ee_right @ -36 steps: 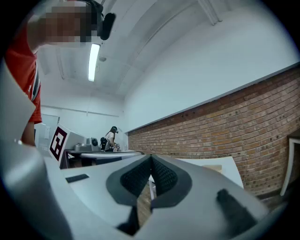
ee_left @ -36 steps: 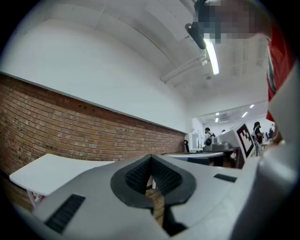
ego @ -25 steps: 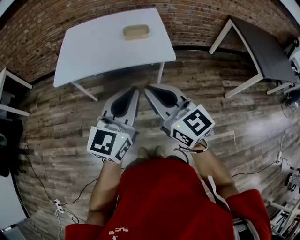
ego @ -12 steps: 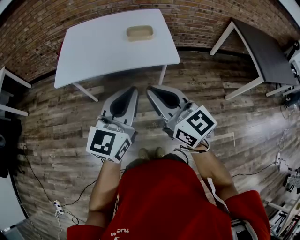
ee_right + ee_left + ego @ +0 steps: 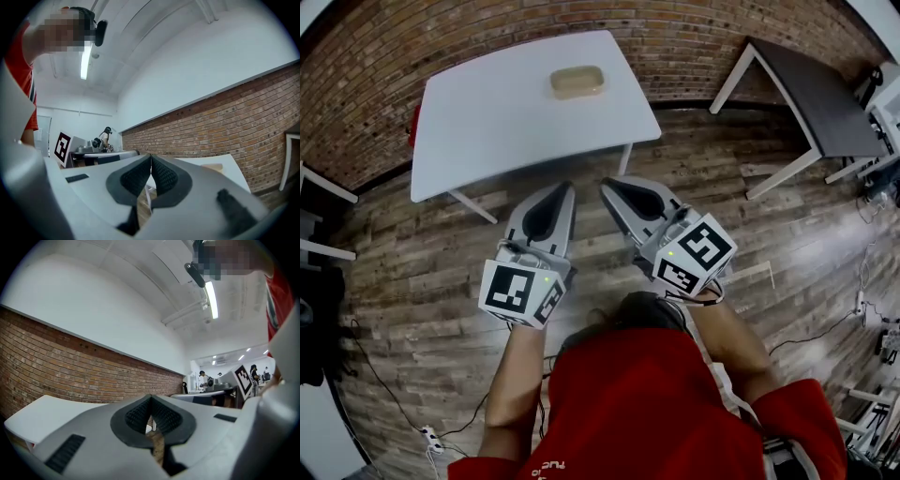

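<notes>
Both grippers are held side by side in the air over the wooden floor, a short way in front of a white table [image 5: 497, 112]. The left gripper [image 5: 565, 186] is shut with nothing between its jaws; its tips meet in the left gripper view [image 5: 151, 397]. My right gripper [image 5: 605, 184] is likewise shut and empty, tips touching [image 5: 151, 156]. A tan oblong tray [image 5: 577, 82] lies on the far side of the white table, near the brick wall; its edge shows in the right gripper view [image 5: 212, 167]. A person in a red shirt [image 5: 656, 403] holds the grippers.
A brick wall [image 5: 384, 56] runs behind the white table. A dark table [image 5: 811, 89] stands at the right. Cables [image 5: 441, 412] trail over the floor at the lower left. People stand at benches far off in the room [image 5: 104, 138].
The head view has shifted slightly, so table and tray sit a little lower in it. Both grippers stay shut and side by side, tipped a touch more upward.
</notes>
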A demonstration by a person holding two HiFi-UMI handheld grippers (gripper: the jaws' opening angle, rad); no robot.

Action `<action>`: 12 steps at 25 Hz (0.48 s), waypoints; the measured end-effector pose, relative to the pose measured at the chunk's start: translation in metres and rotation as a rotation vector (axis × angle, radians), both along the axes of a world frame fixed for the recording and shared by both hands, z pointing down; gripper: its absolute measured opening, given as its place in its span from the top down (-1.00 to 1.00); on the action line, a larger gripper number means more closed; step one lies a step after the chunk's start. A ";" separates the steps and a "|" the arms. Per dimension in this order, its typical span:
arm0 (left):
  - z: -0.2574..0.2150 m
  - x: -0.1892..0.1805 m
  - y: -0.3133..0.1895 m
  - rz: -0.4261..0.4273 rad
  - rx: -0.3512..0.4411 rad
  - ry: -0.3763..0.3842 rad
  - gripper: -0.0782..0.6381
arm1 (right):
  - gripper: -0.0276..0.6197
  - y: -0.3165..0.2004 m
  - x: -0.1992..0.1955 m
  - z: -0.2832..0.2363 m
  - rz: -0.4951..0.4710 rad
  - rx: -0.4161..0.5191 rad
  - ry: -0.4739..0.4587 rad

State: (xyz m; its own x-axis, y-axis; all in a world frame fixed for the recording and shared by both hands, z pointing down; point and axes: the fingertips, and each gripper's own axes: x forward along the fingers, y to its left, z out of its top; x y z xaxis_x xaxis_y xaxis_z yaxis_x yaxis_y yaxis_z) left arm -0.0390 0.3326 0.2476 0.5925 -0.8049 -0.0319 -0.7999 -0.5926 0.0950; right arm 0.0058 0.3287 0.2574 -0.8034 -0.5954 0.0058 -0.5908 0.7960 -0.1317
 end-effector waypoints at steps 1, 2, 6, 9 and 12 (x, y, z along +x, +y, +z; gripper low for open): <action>0.000 -0.002 -0.003 0.000 0.000 0.003 0.75 | 0.82 -0.003 -0.001 -0.001 0.002 0.003 0.003; 0.000 -0.004 -0.007 -0.001 0.000 0.006 0.75 | 0.82 -0.005 -0.002 -0.002 0.002 0.005 0.006; 0.001 -0.012 -0.021 0.001 0.000 0.012 0.75 | 0.82 -0.018 -0.007 -0.001 0.006 0.009 0.009; 0.004 -0.013 -0.033 0.002 0.000 0.008 0.75 | 0.82 -0.030 -0.006 0.003 0.009 0.010 0.014; 0.011 -0.014 -0.051 -0.004 -0.002 -0.001 0.75 | 0.82 -0.048 -0.005 0.006 0.008 0.015 0.010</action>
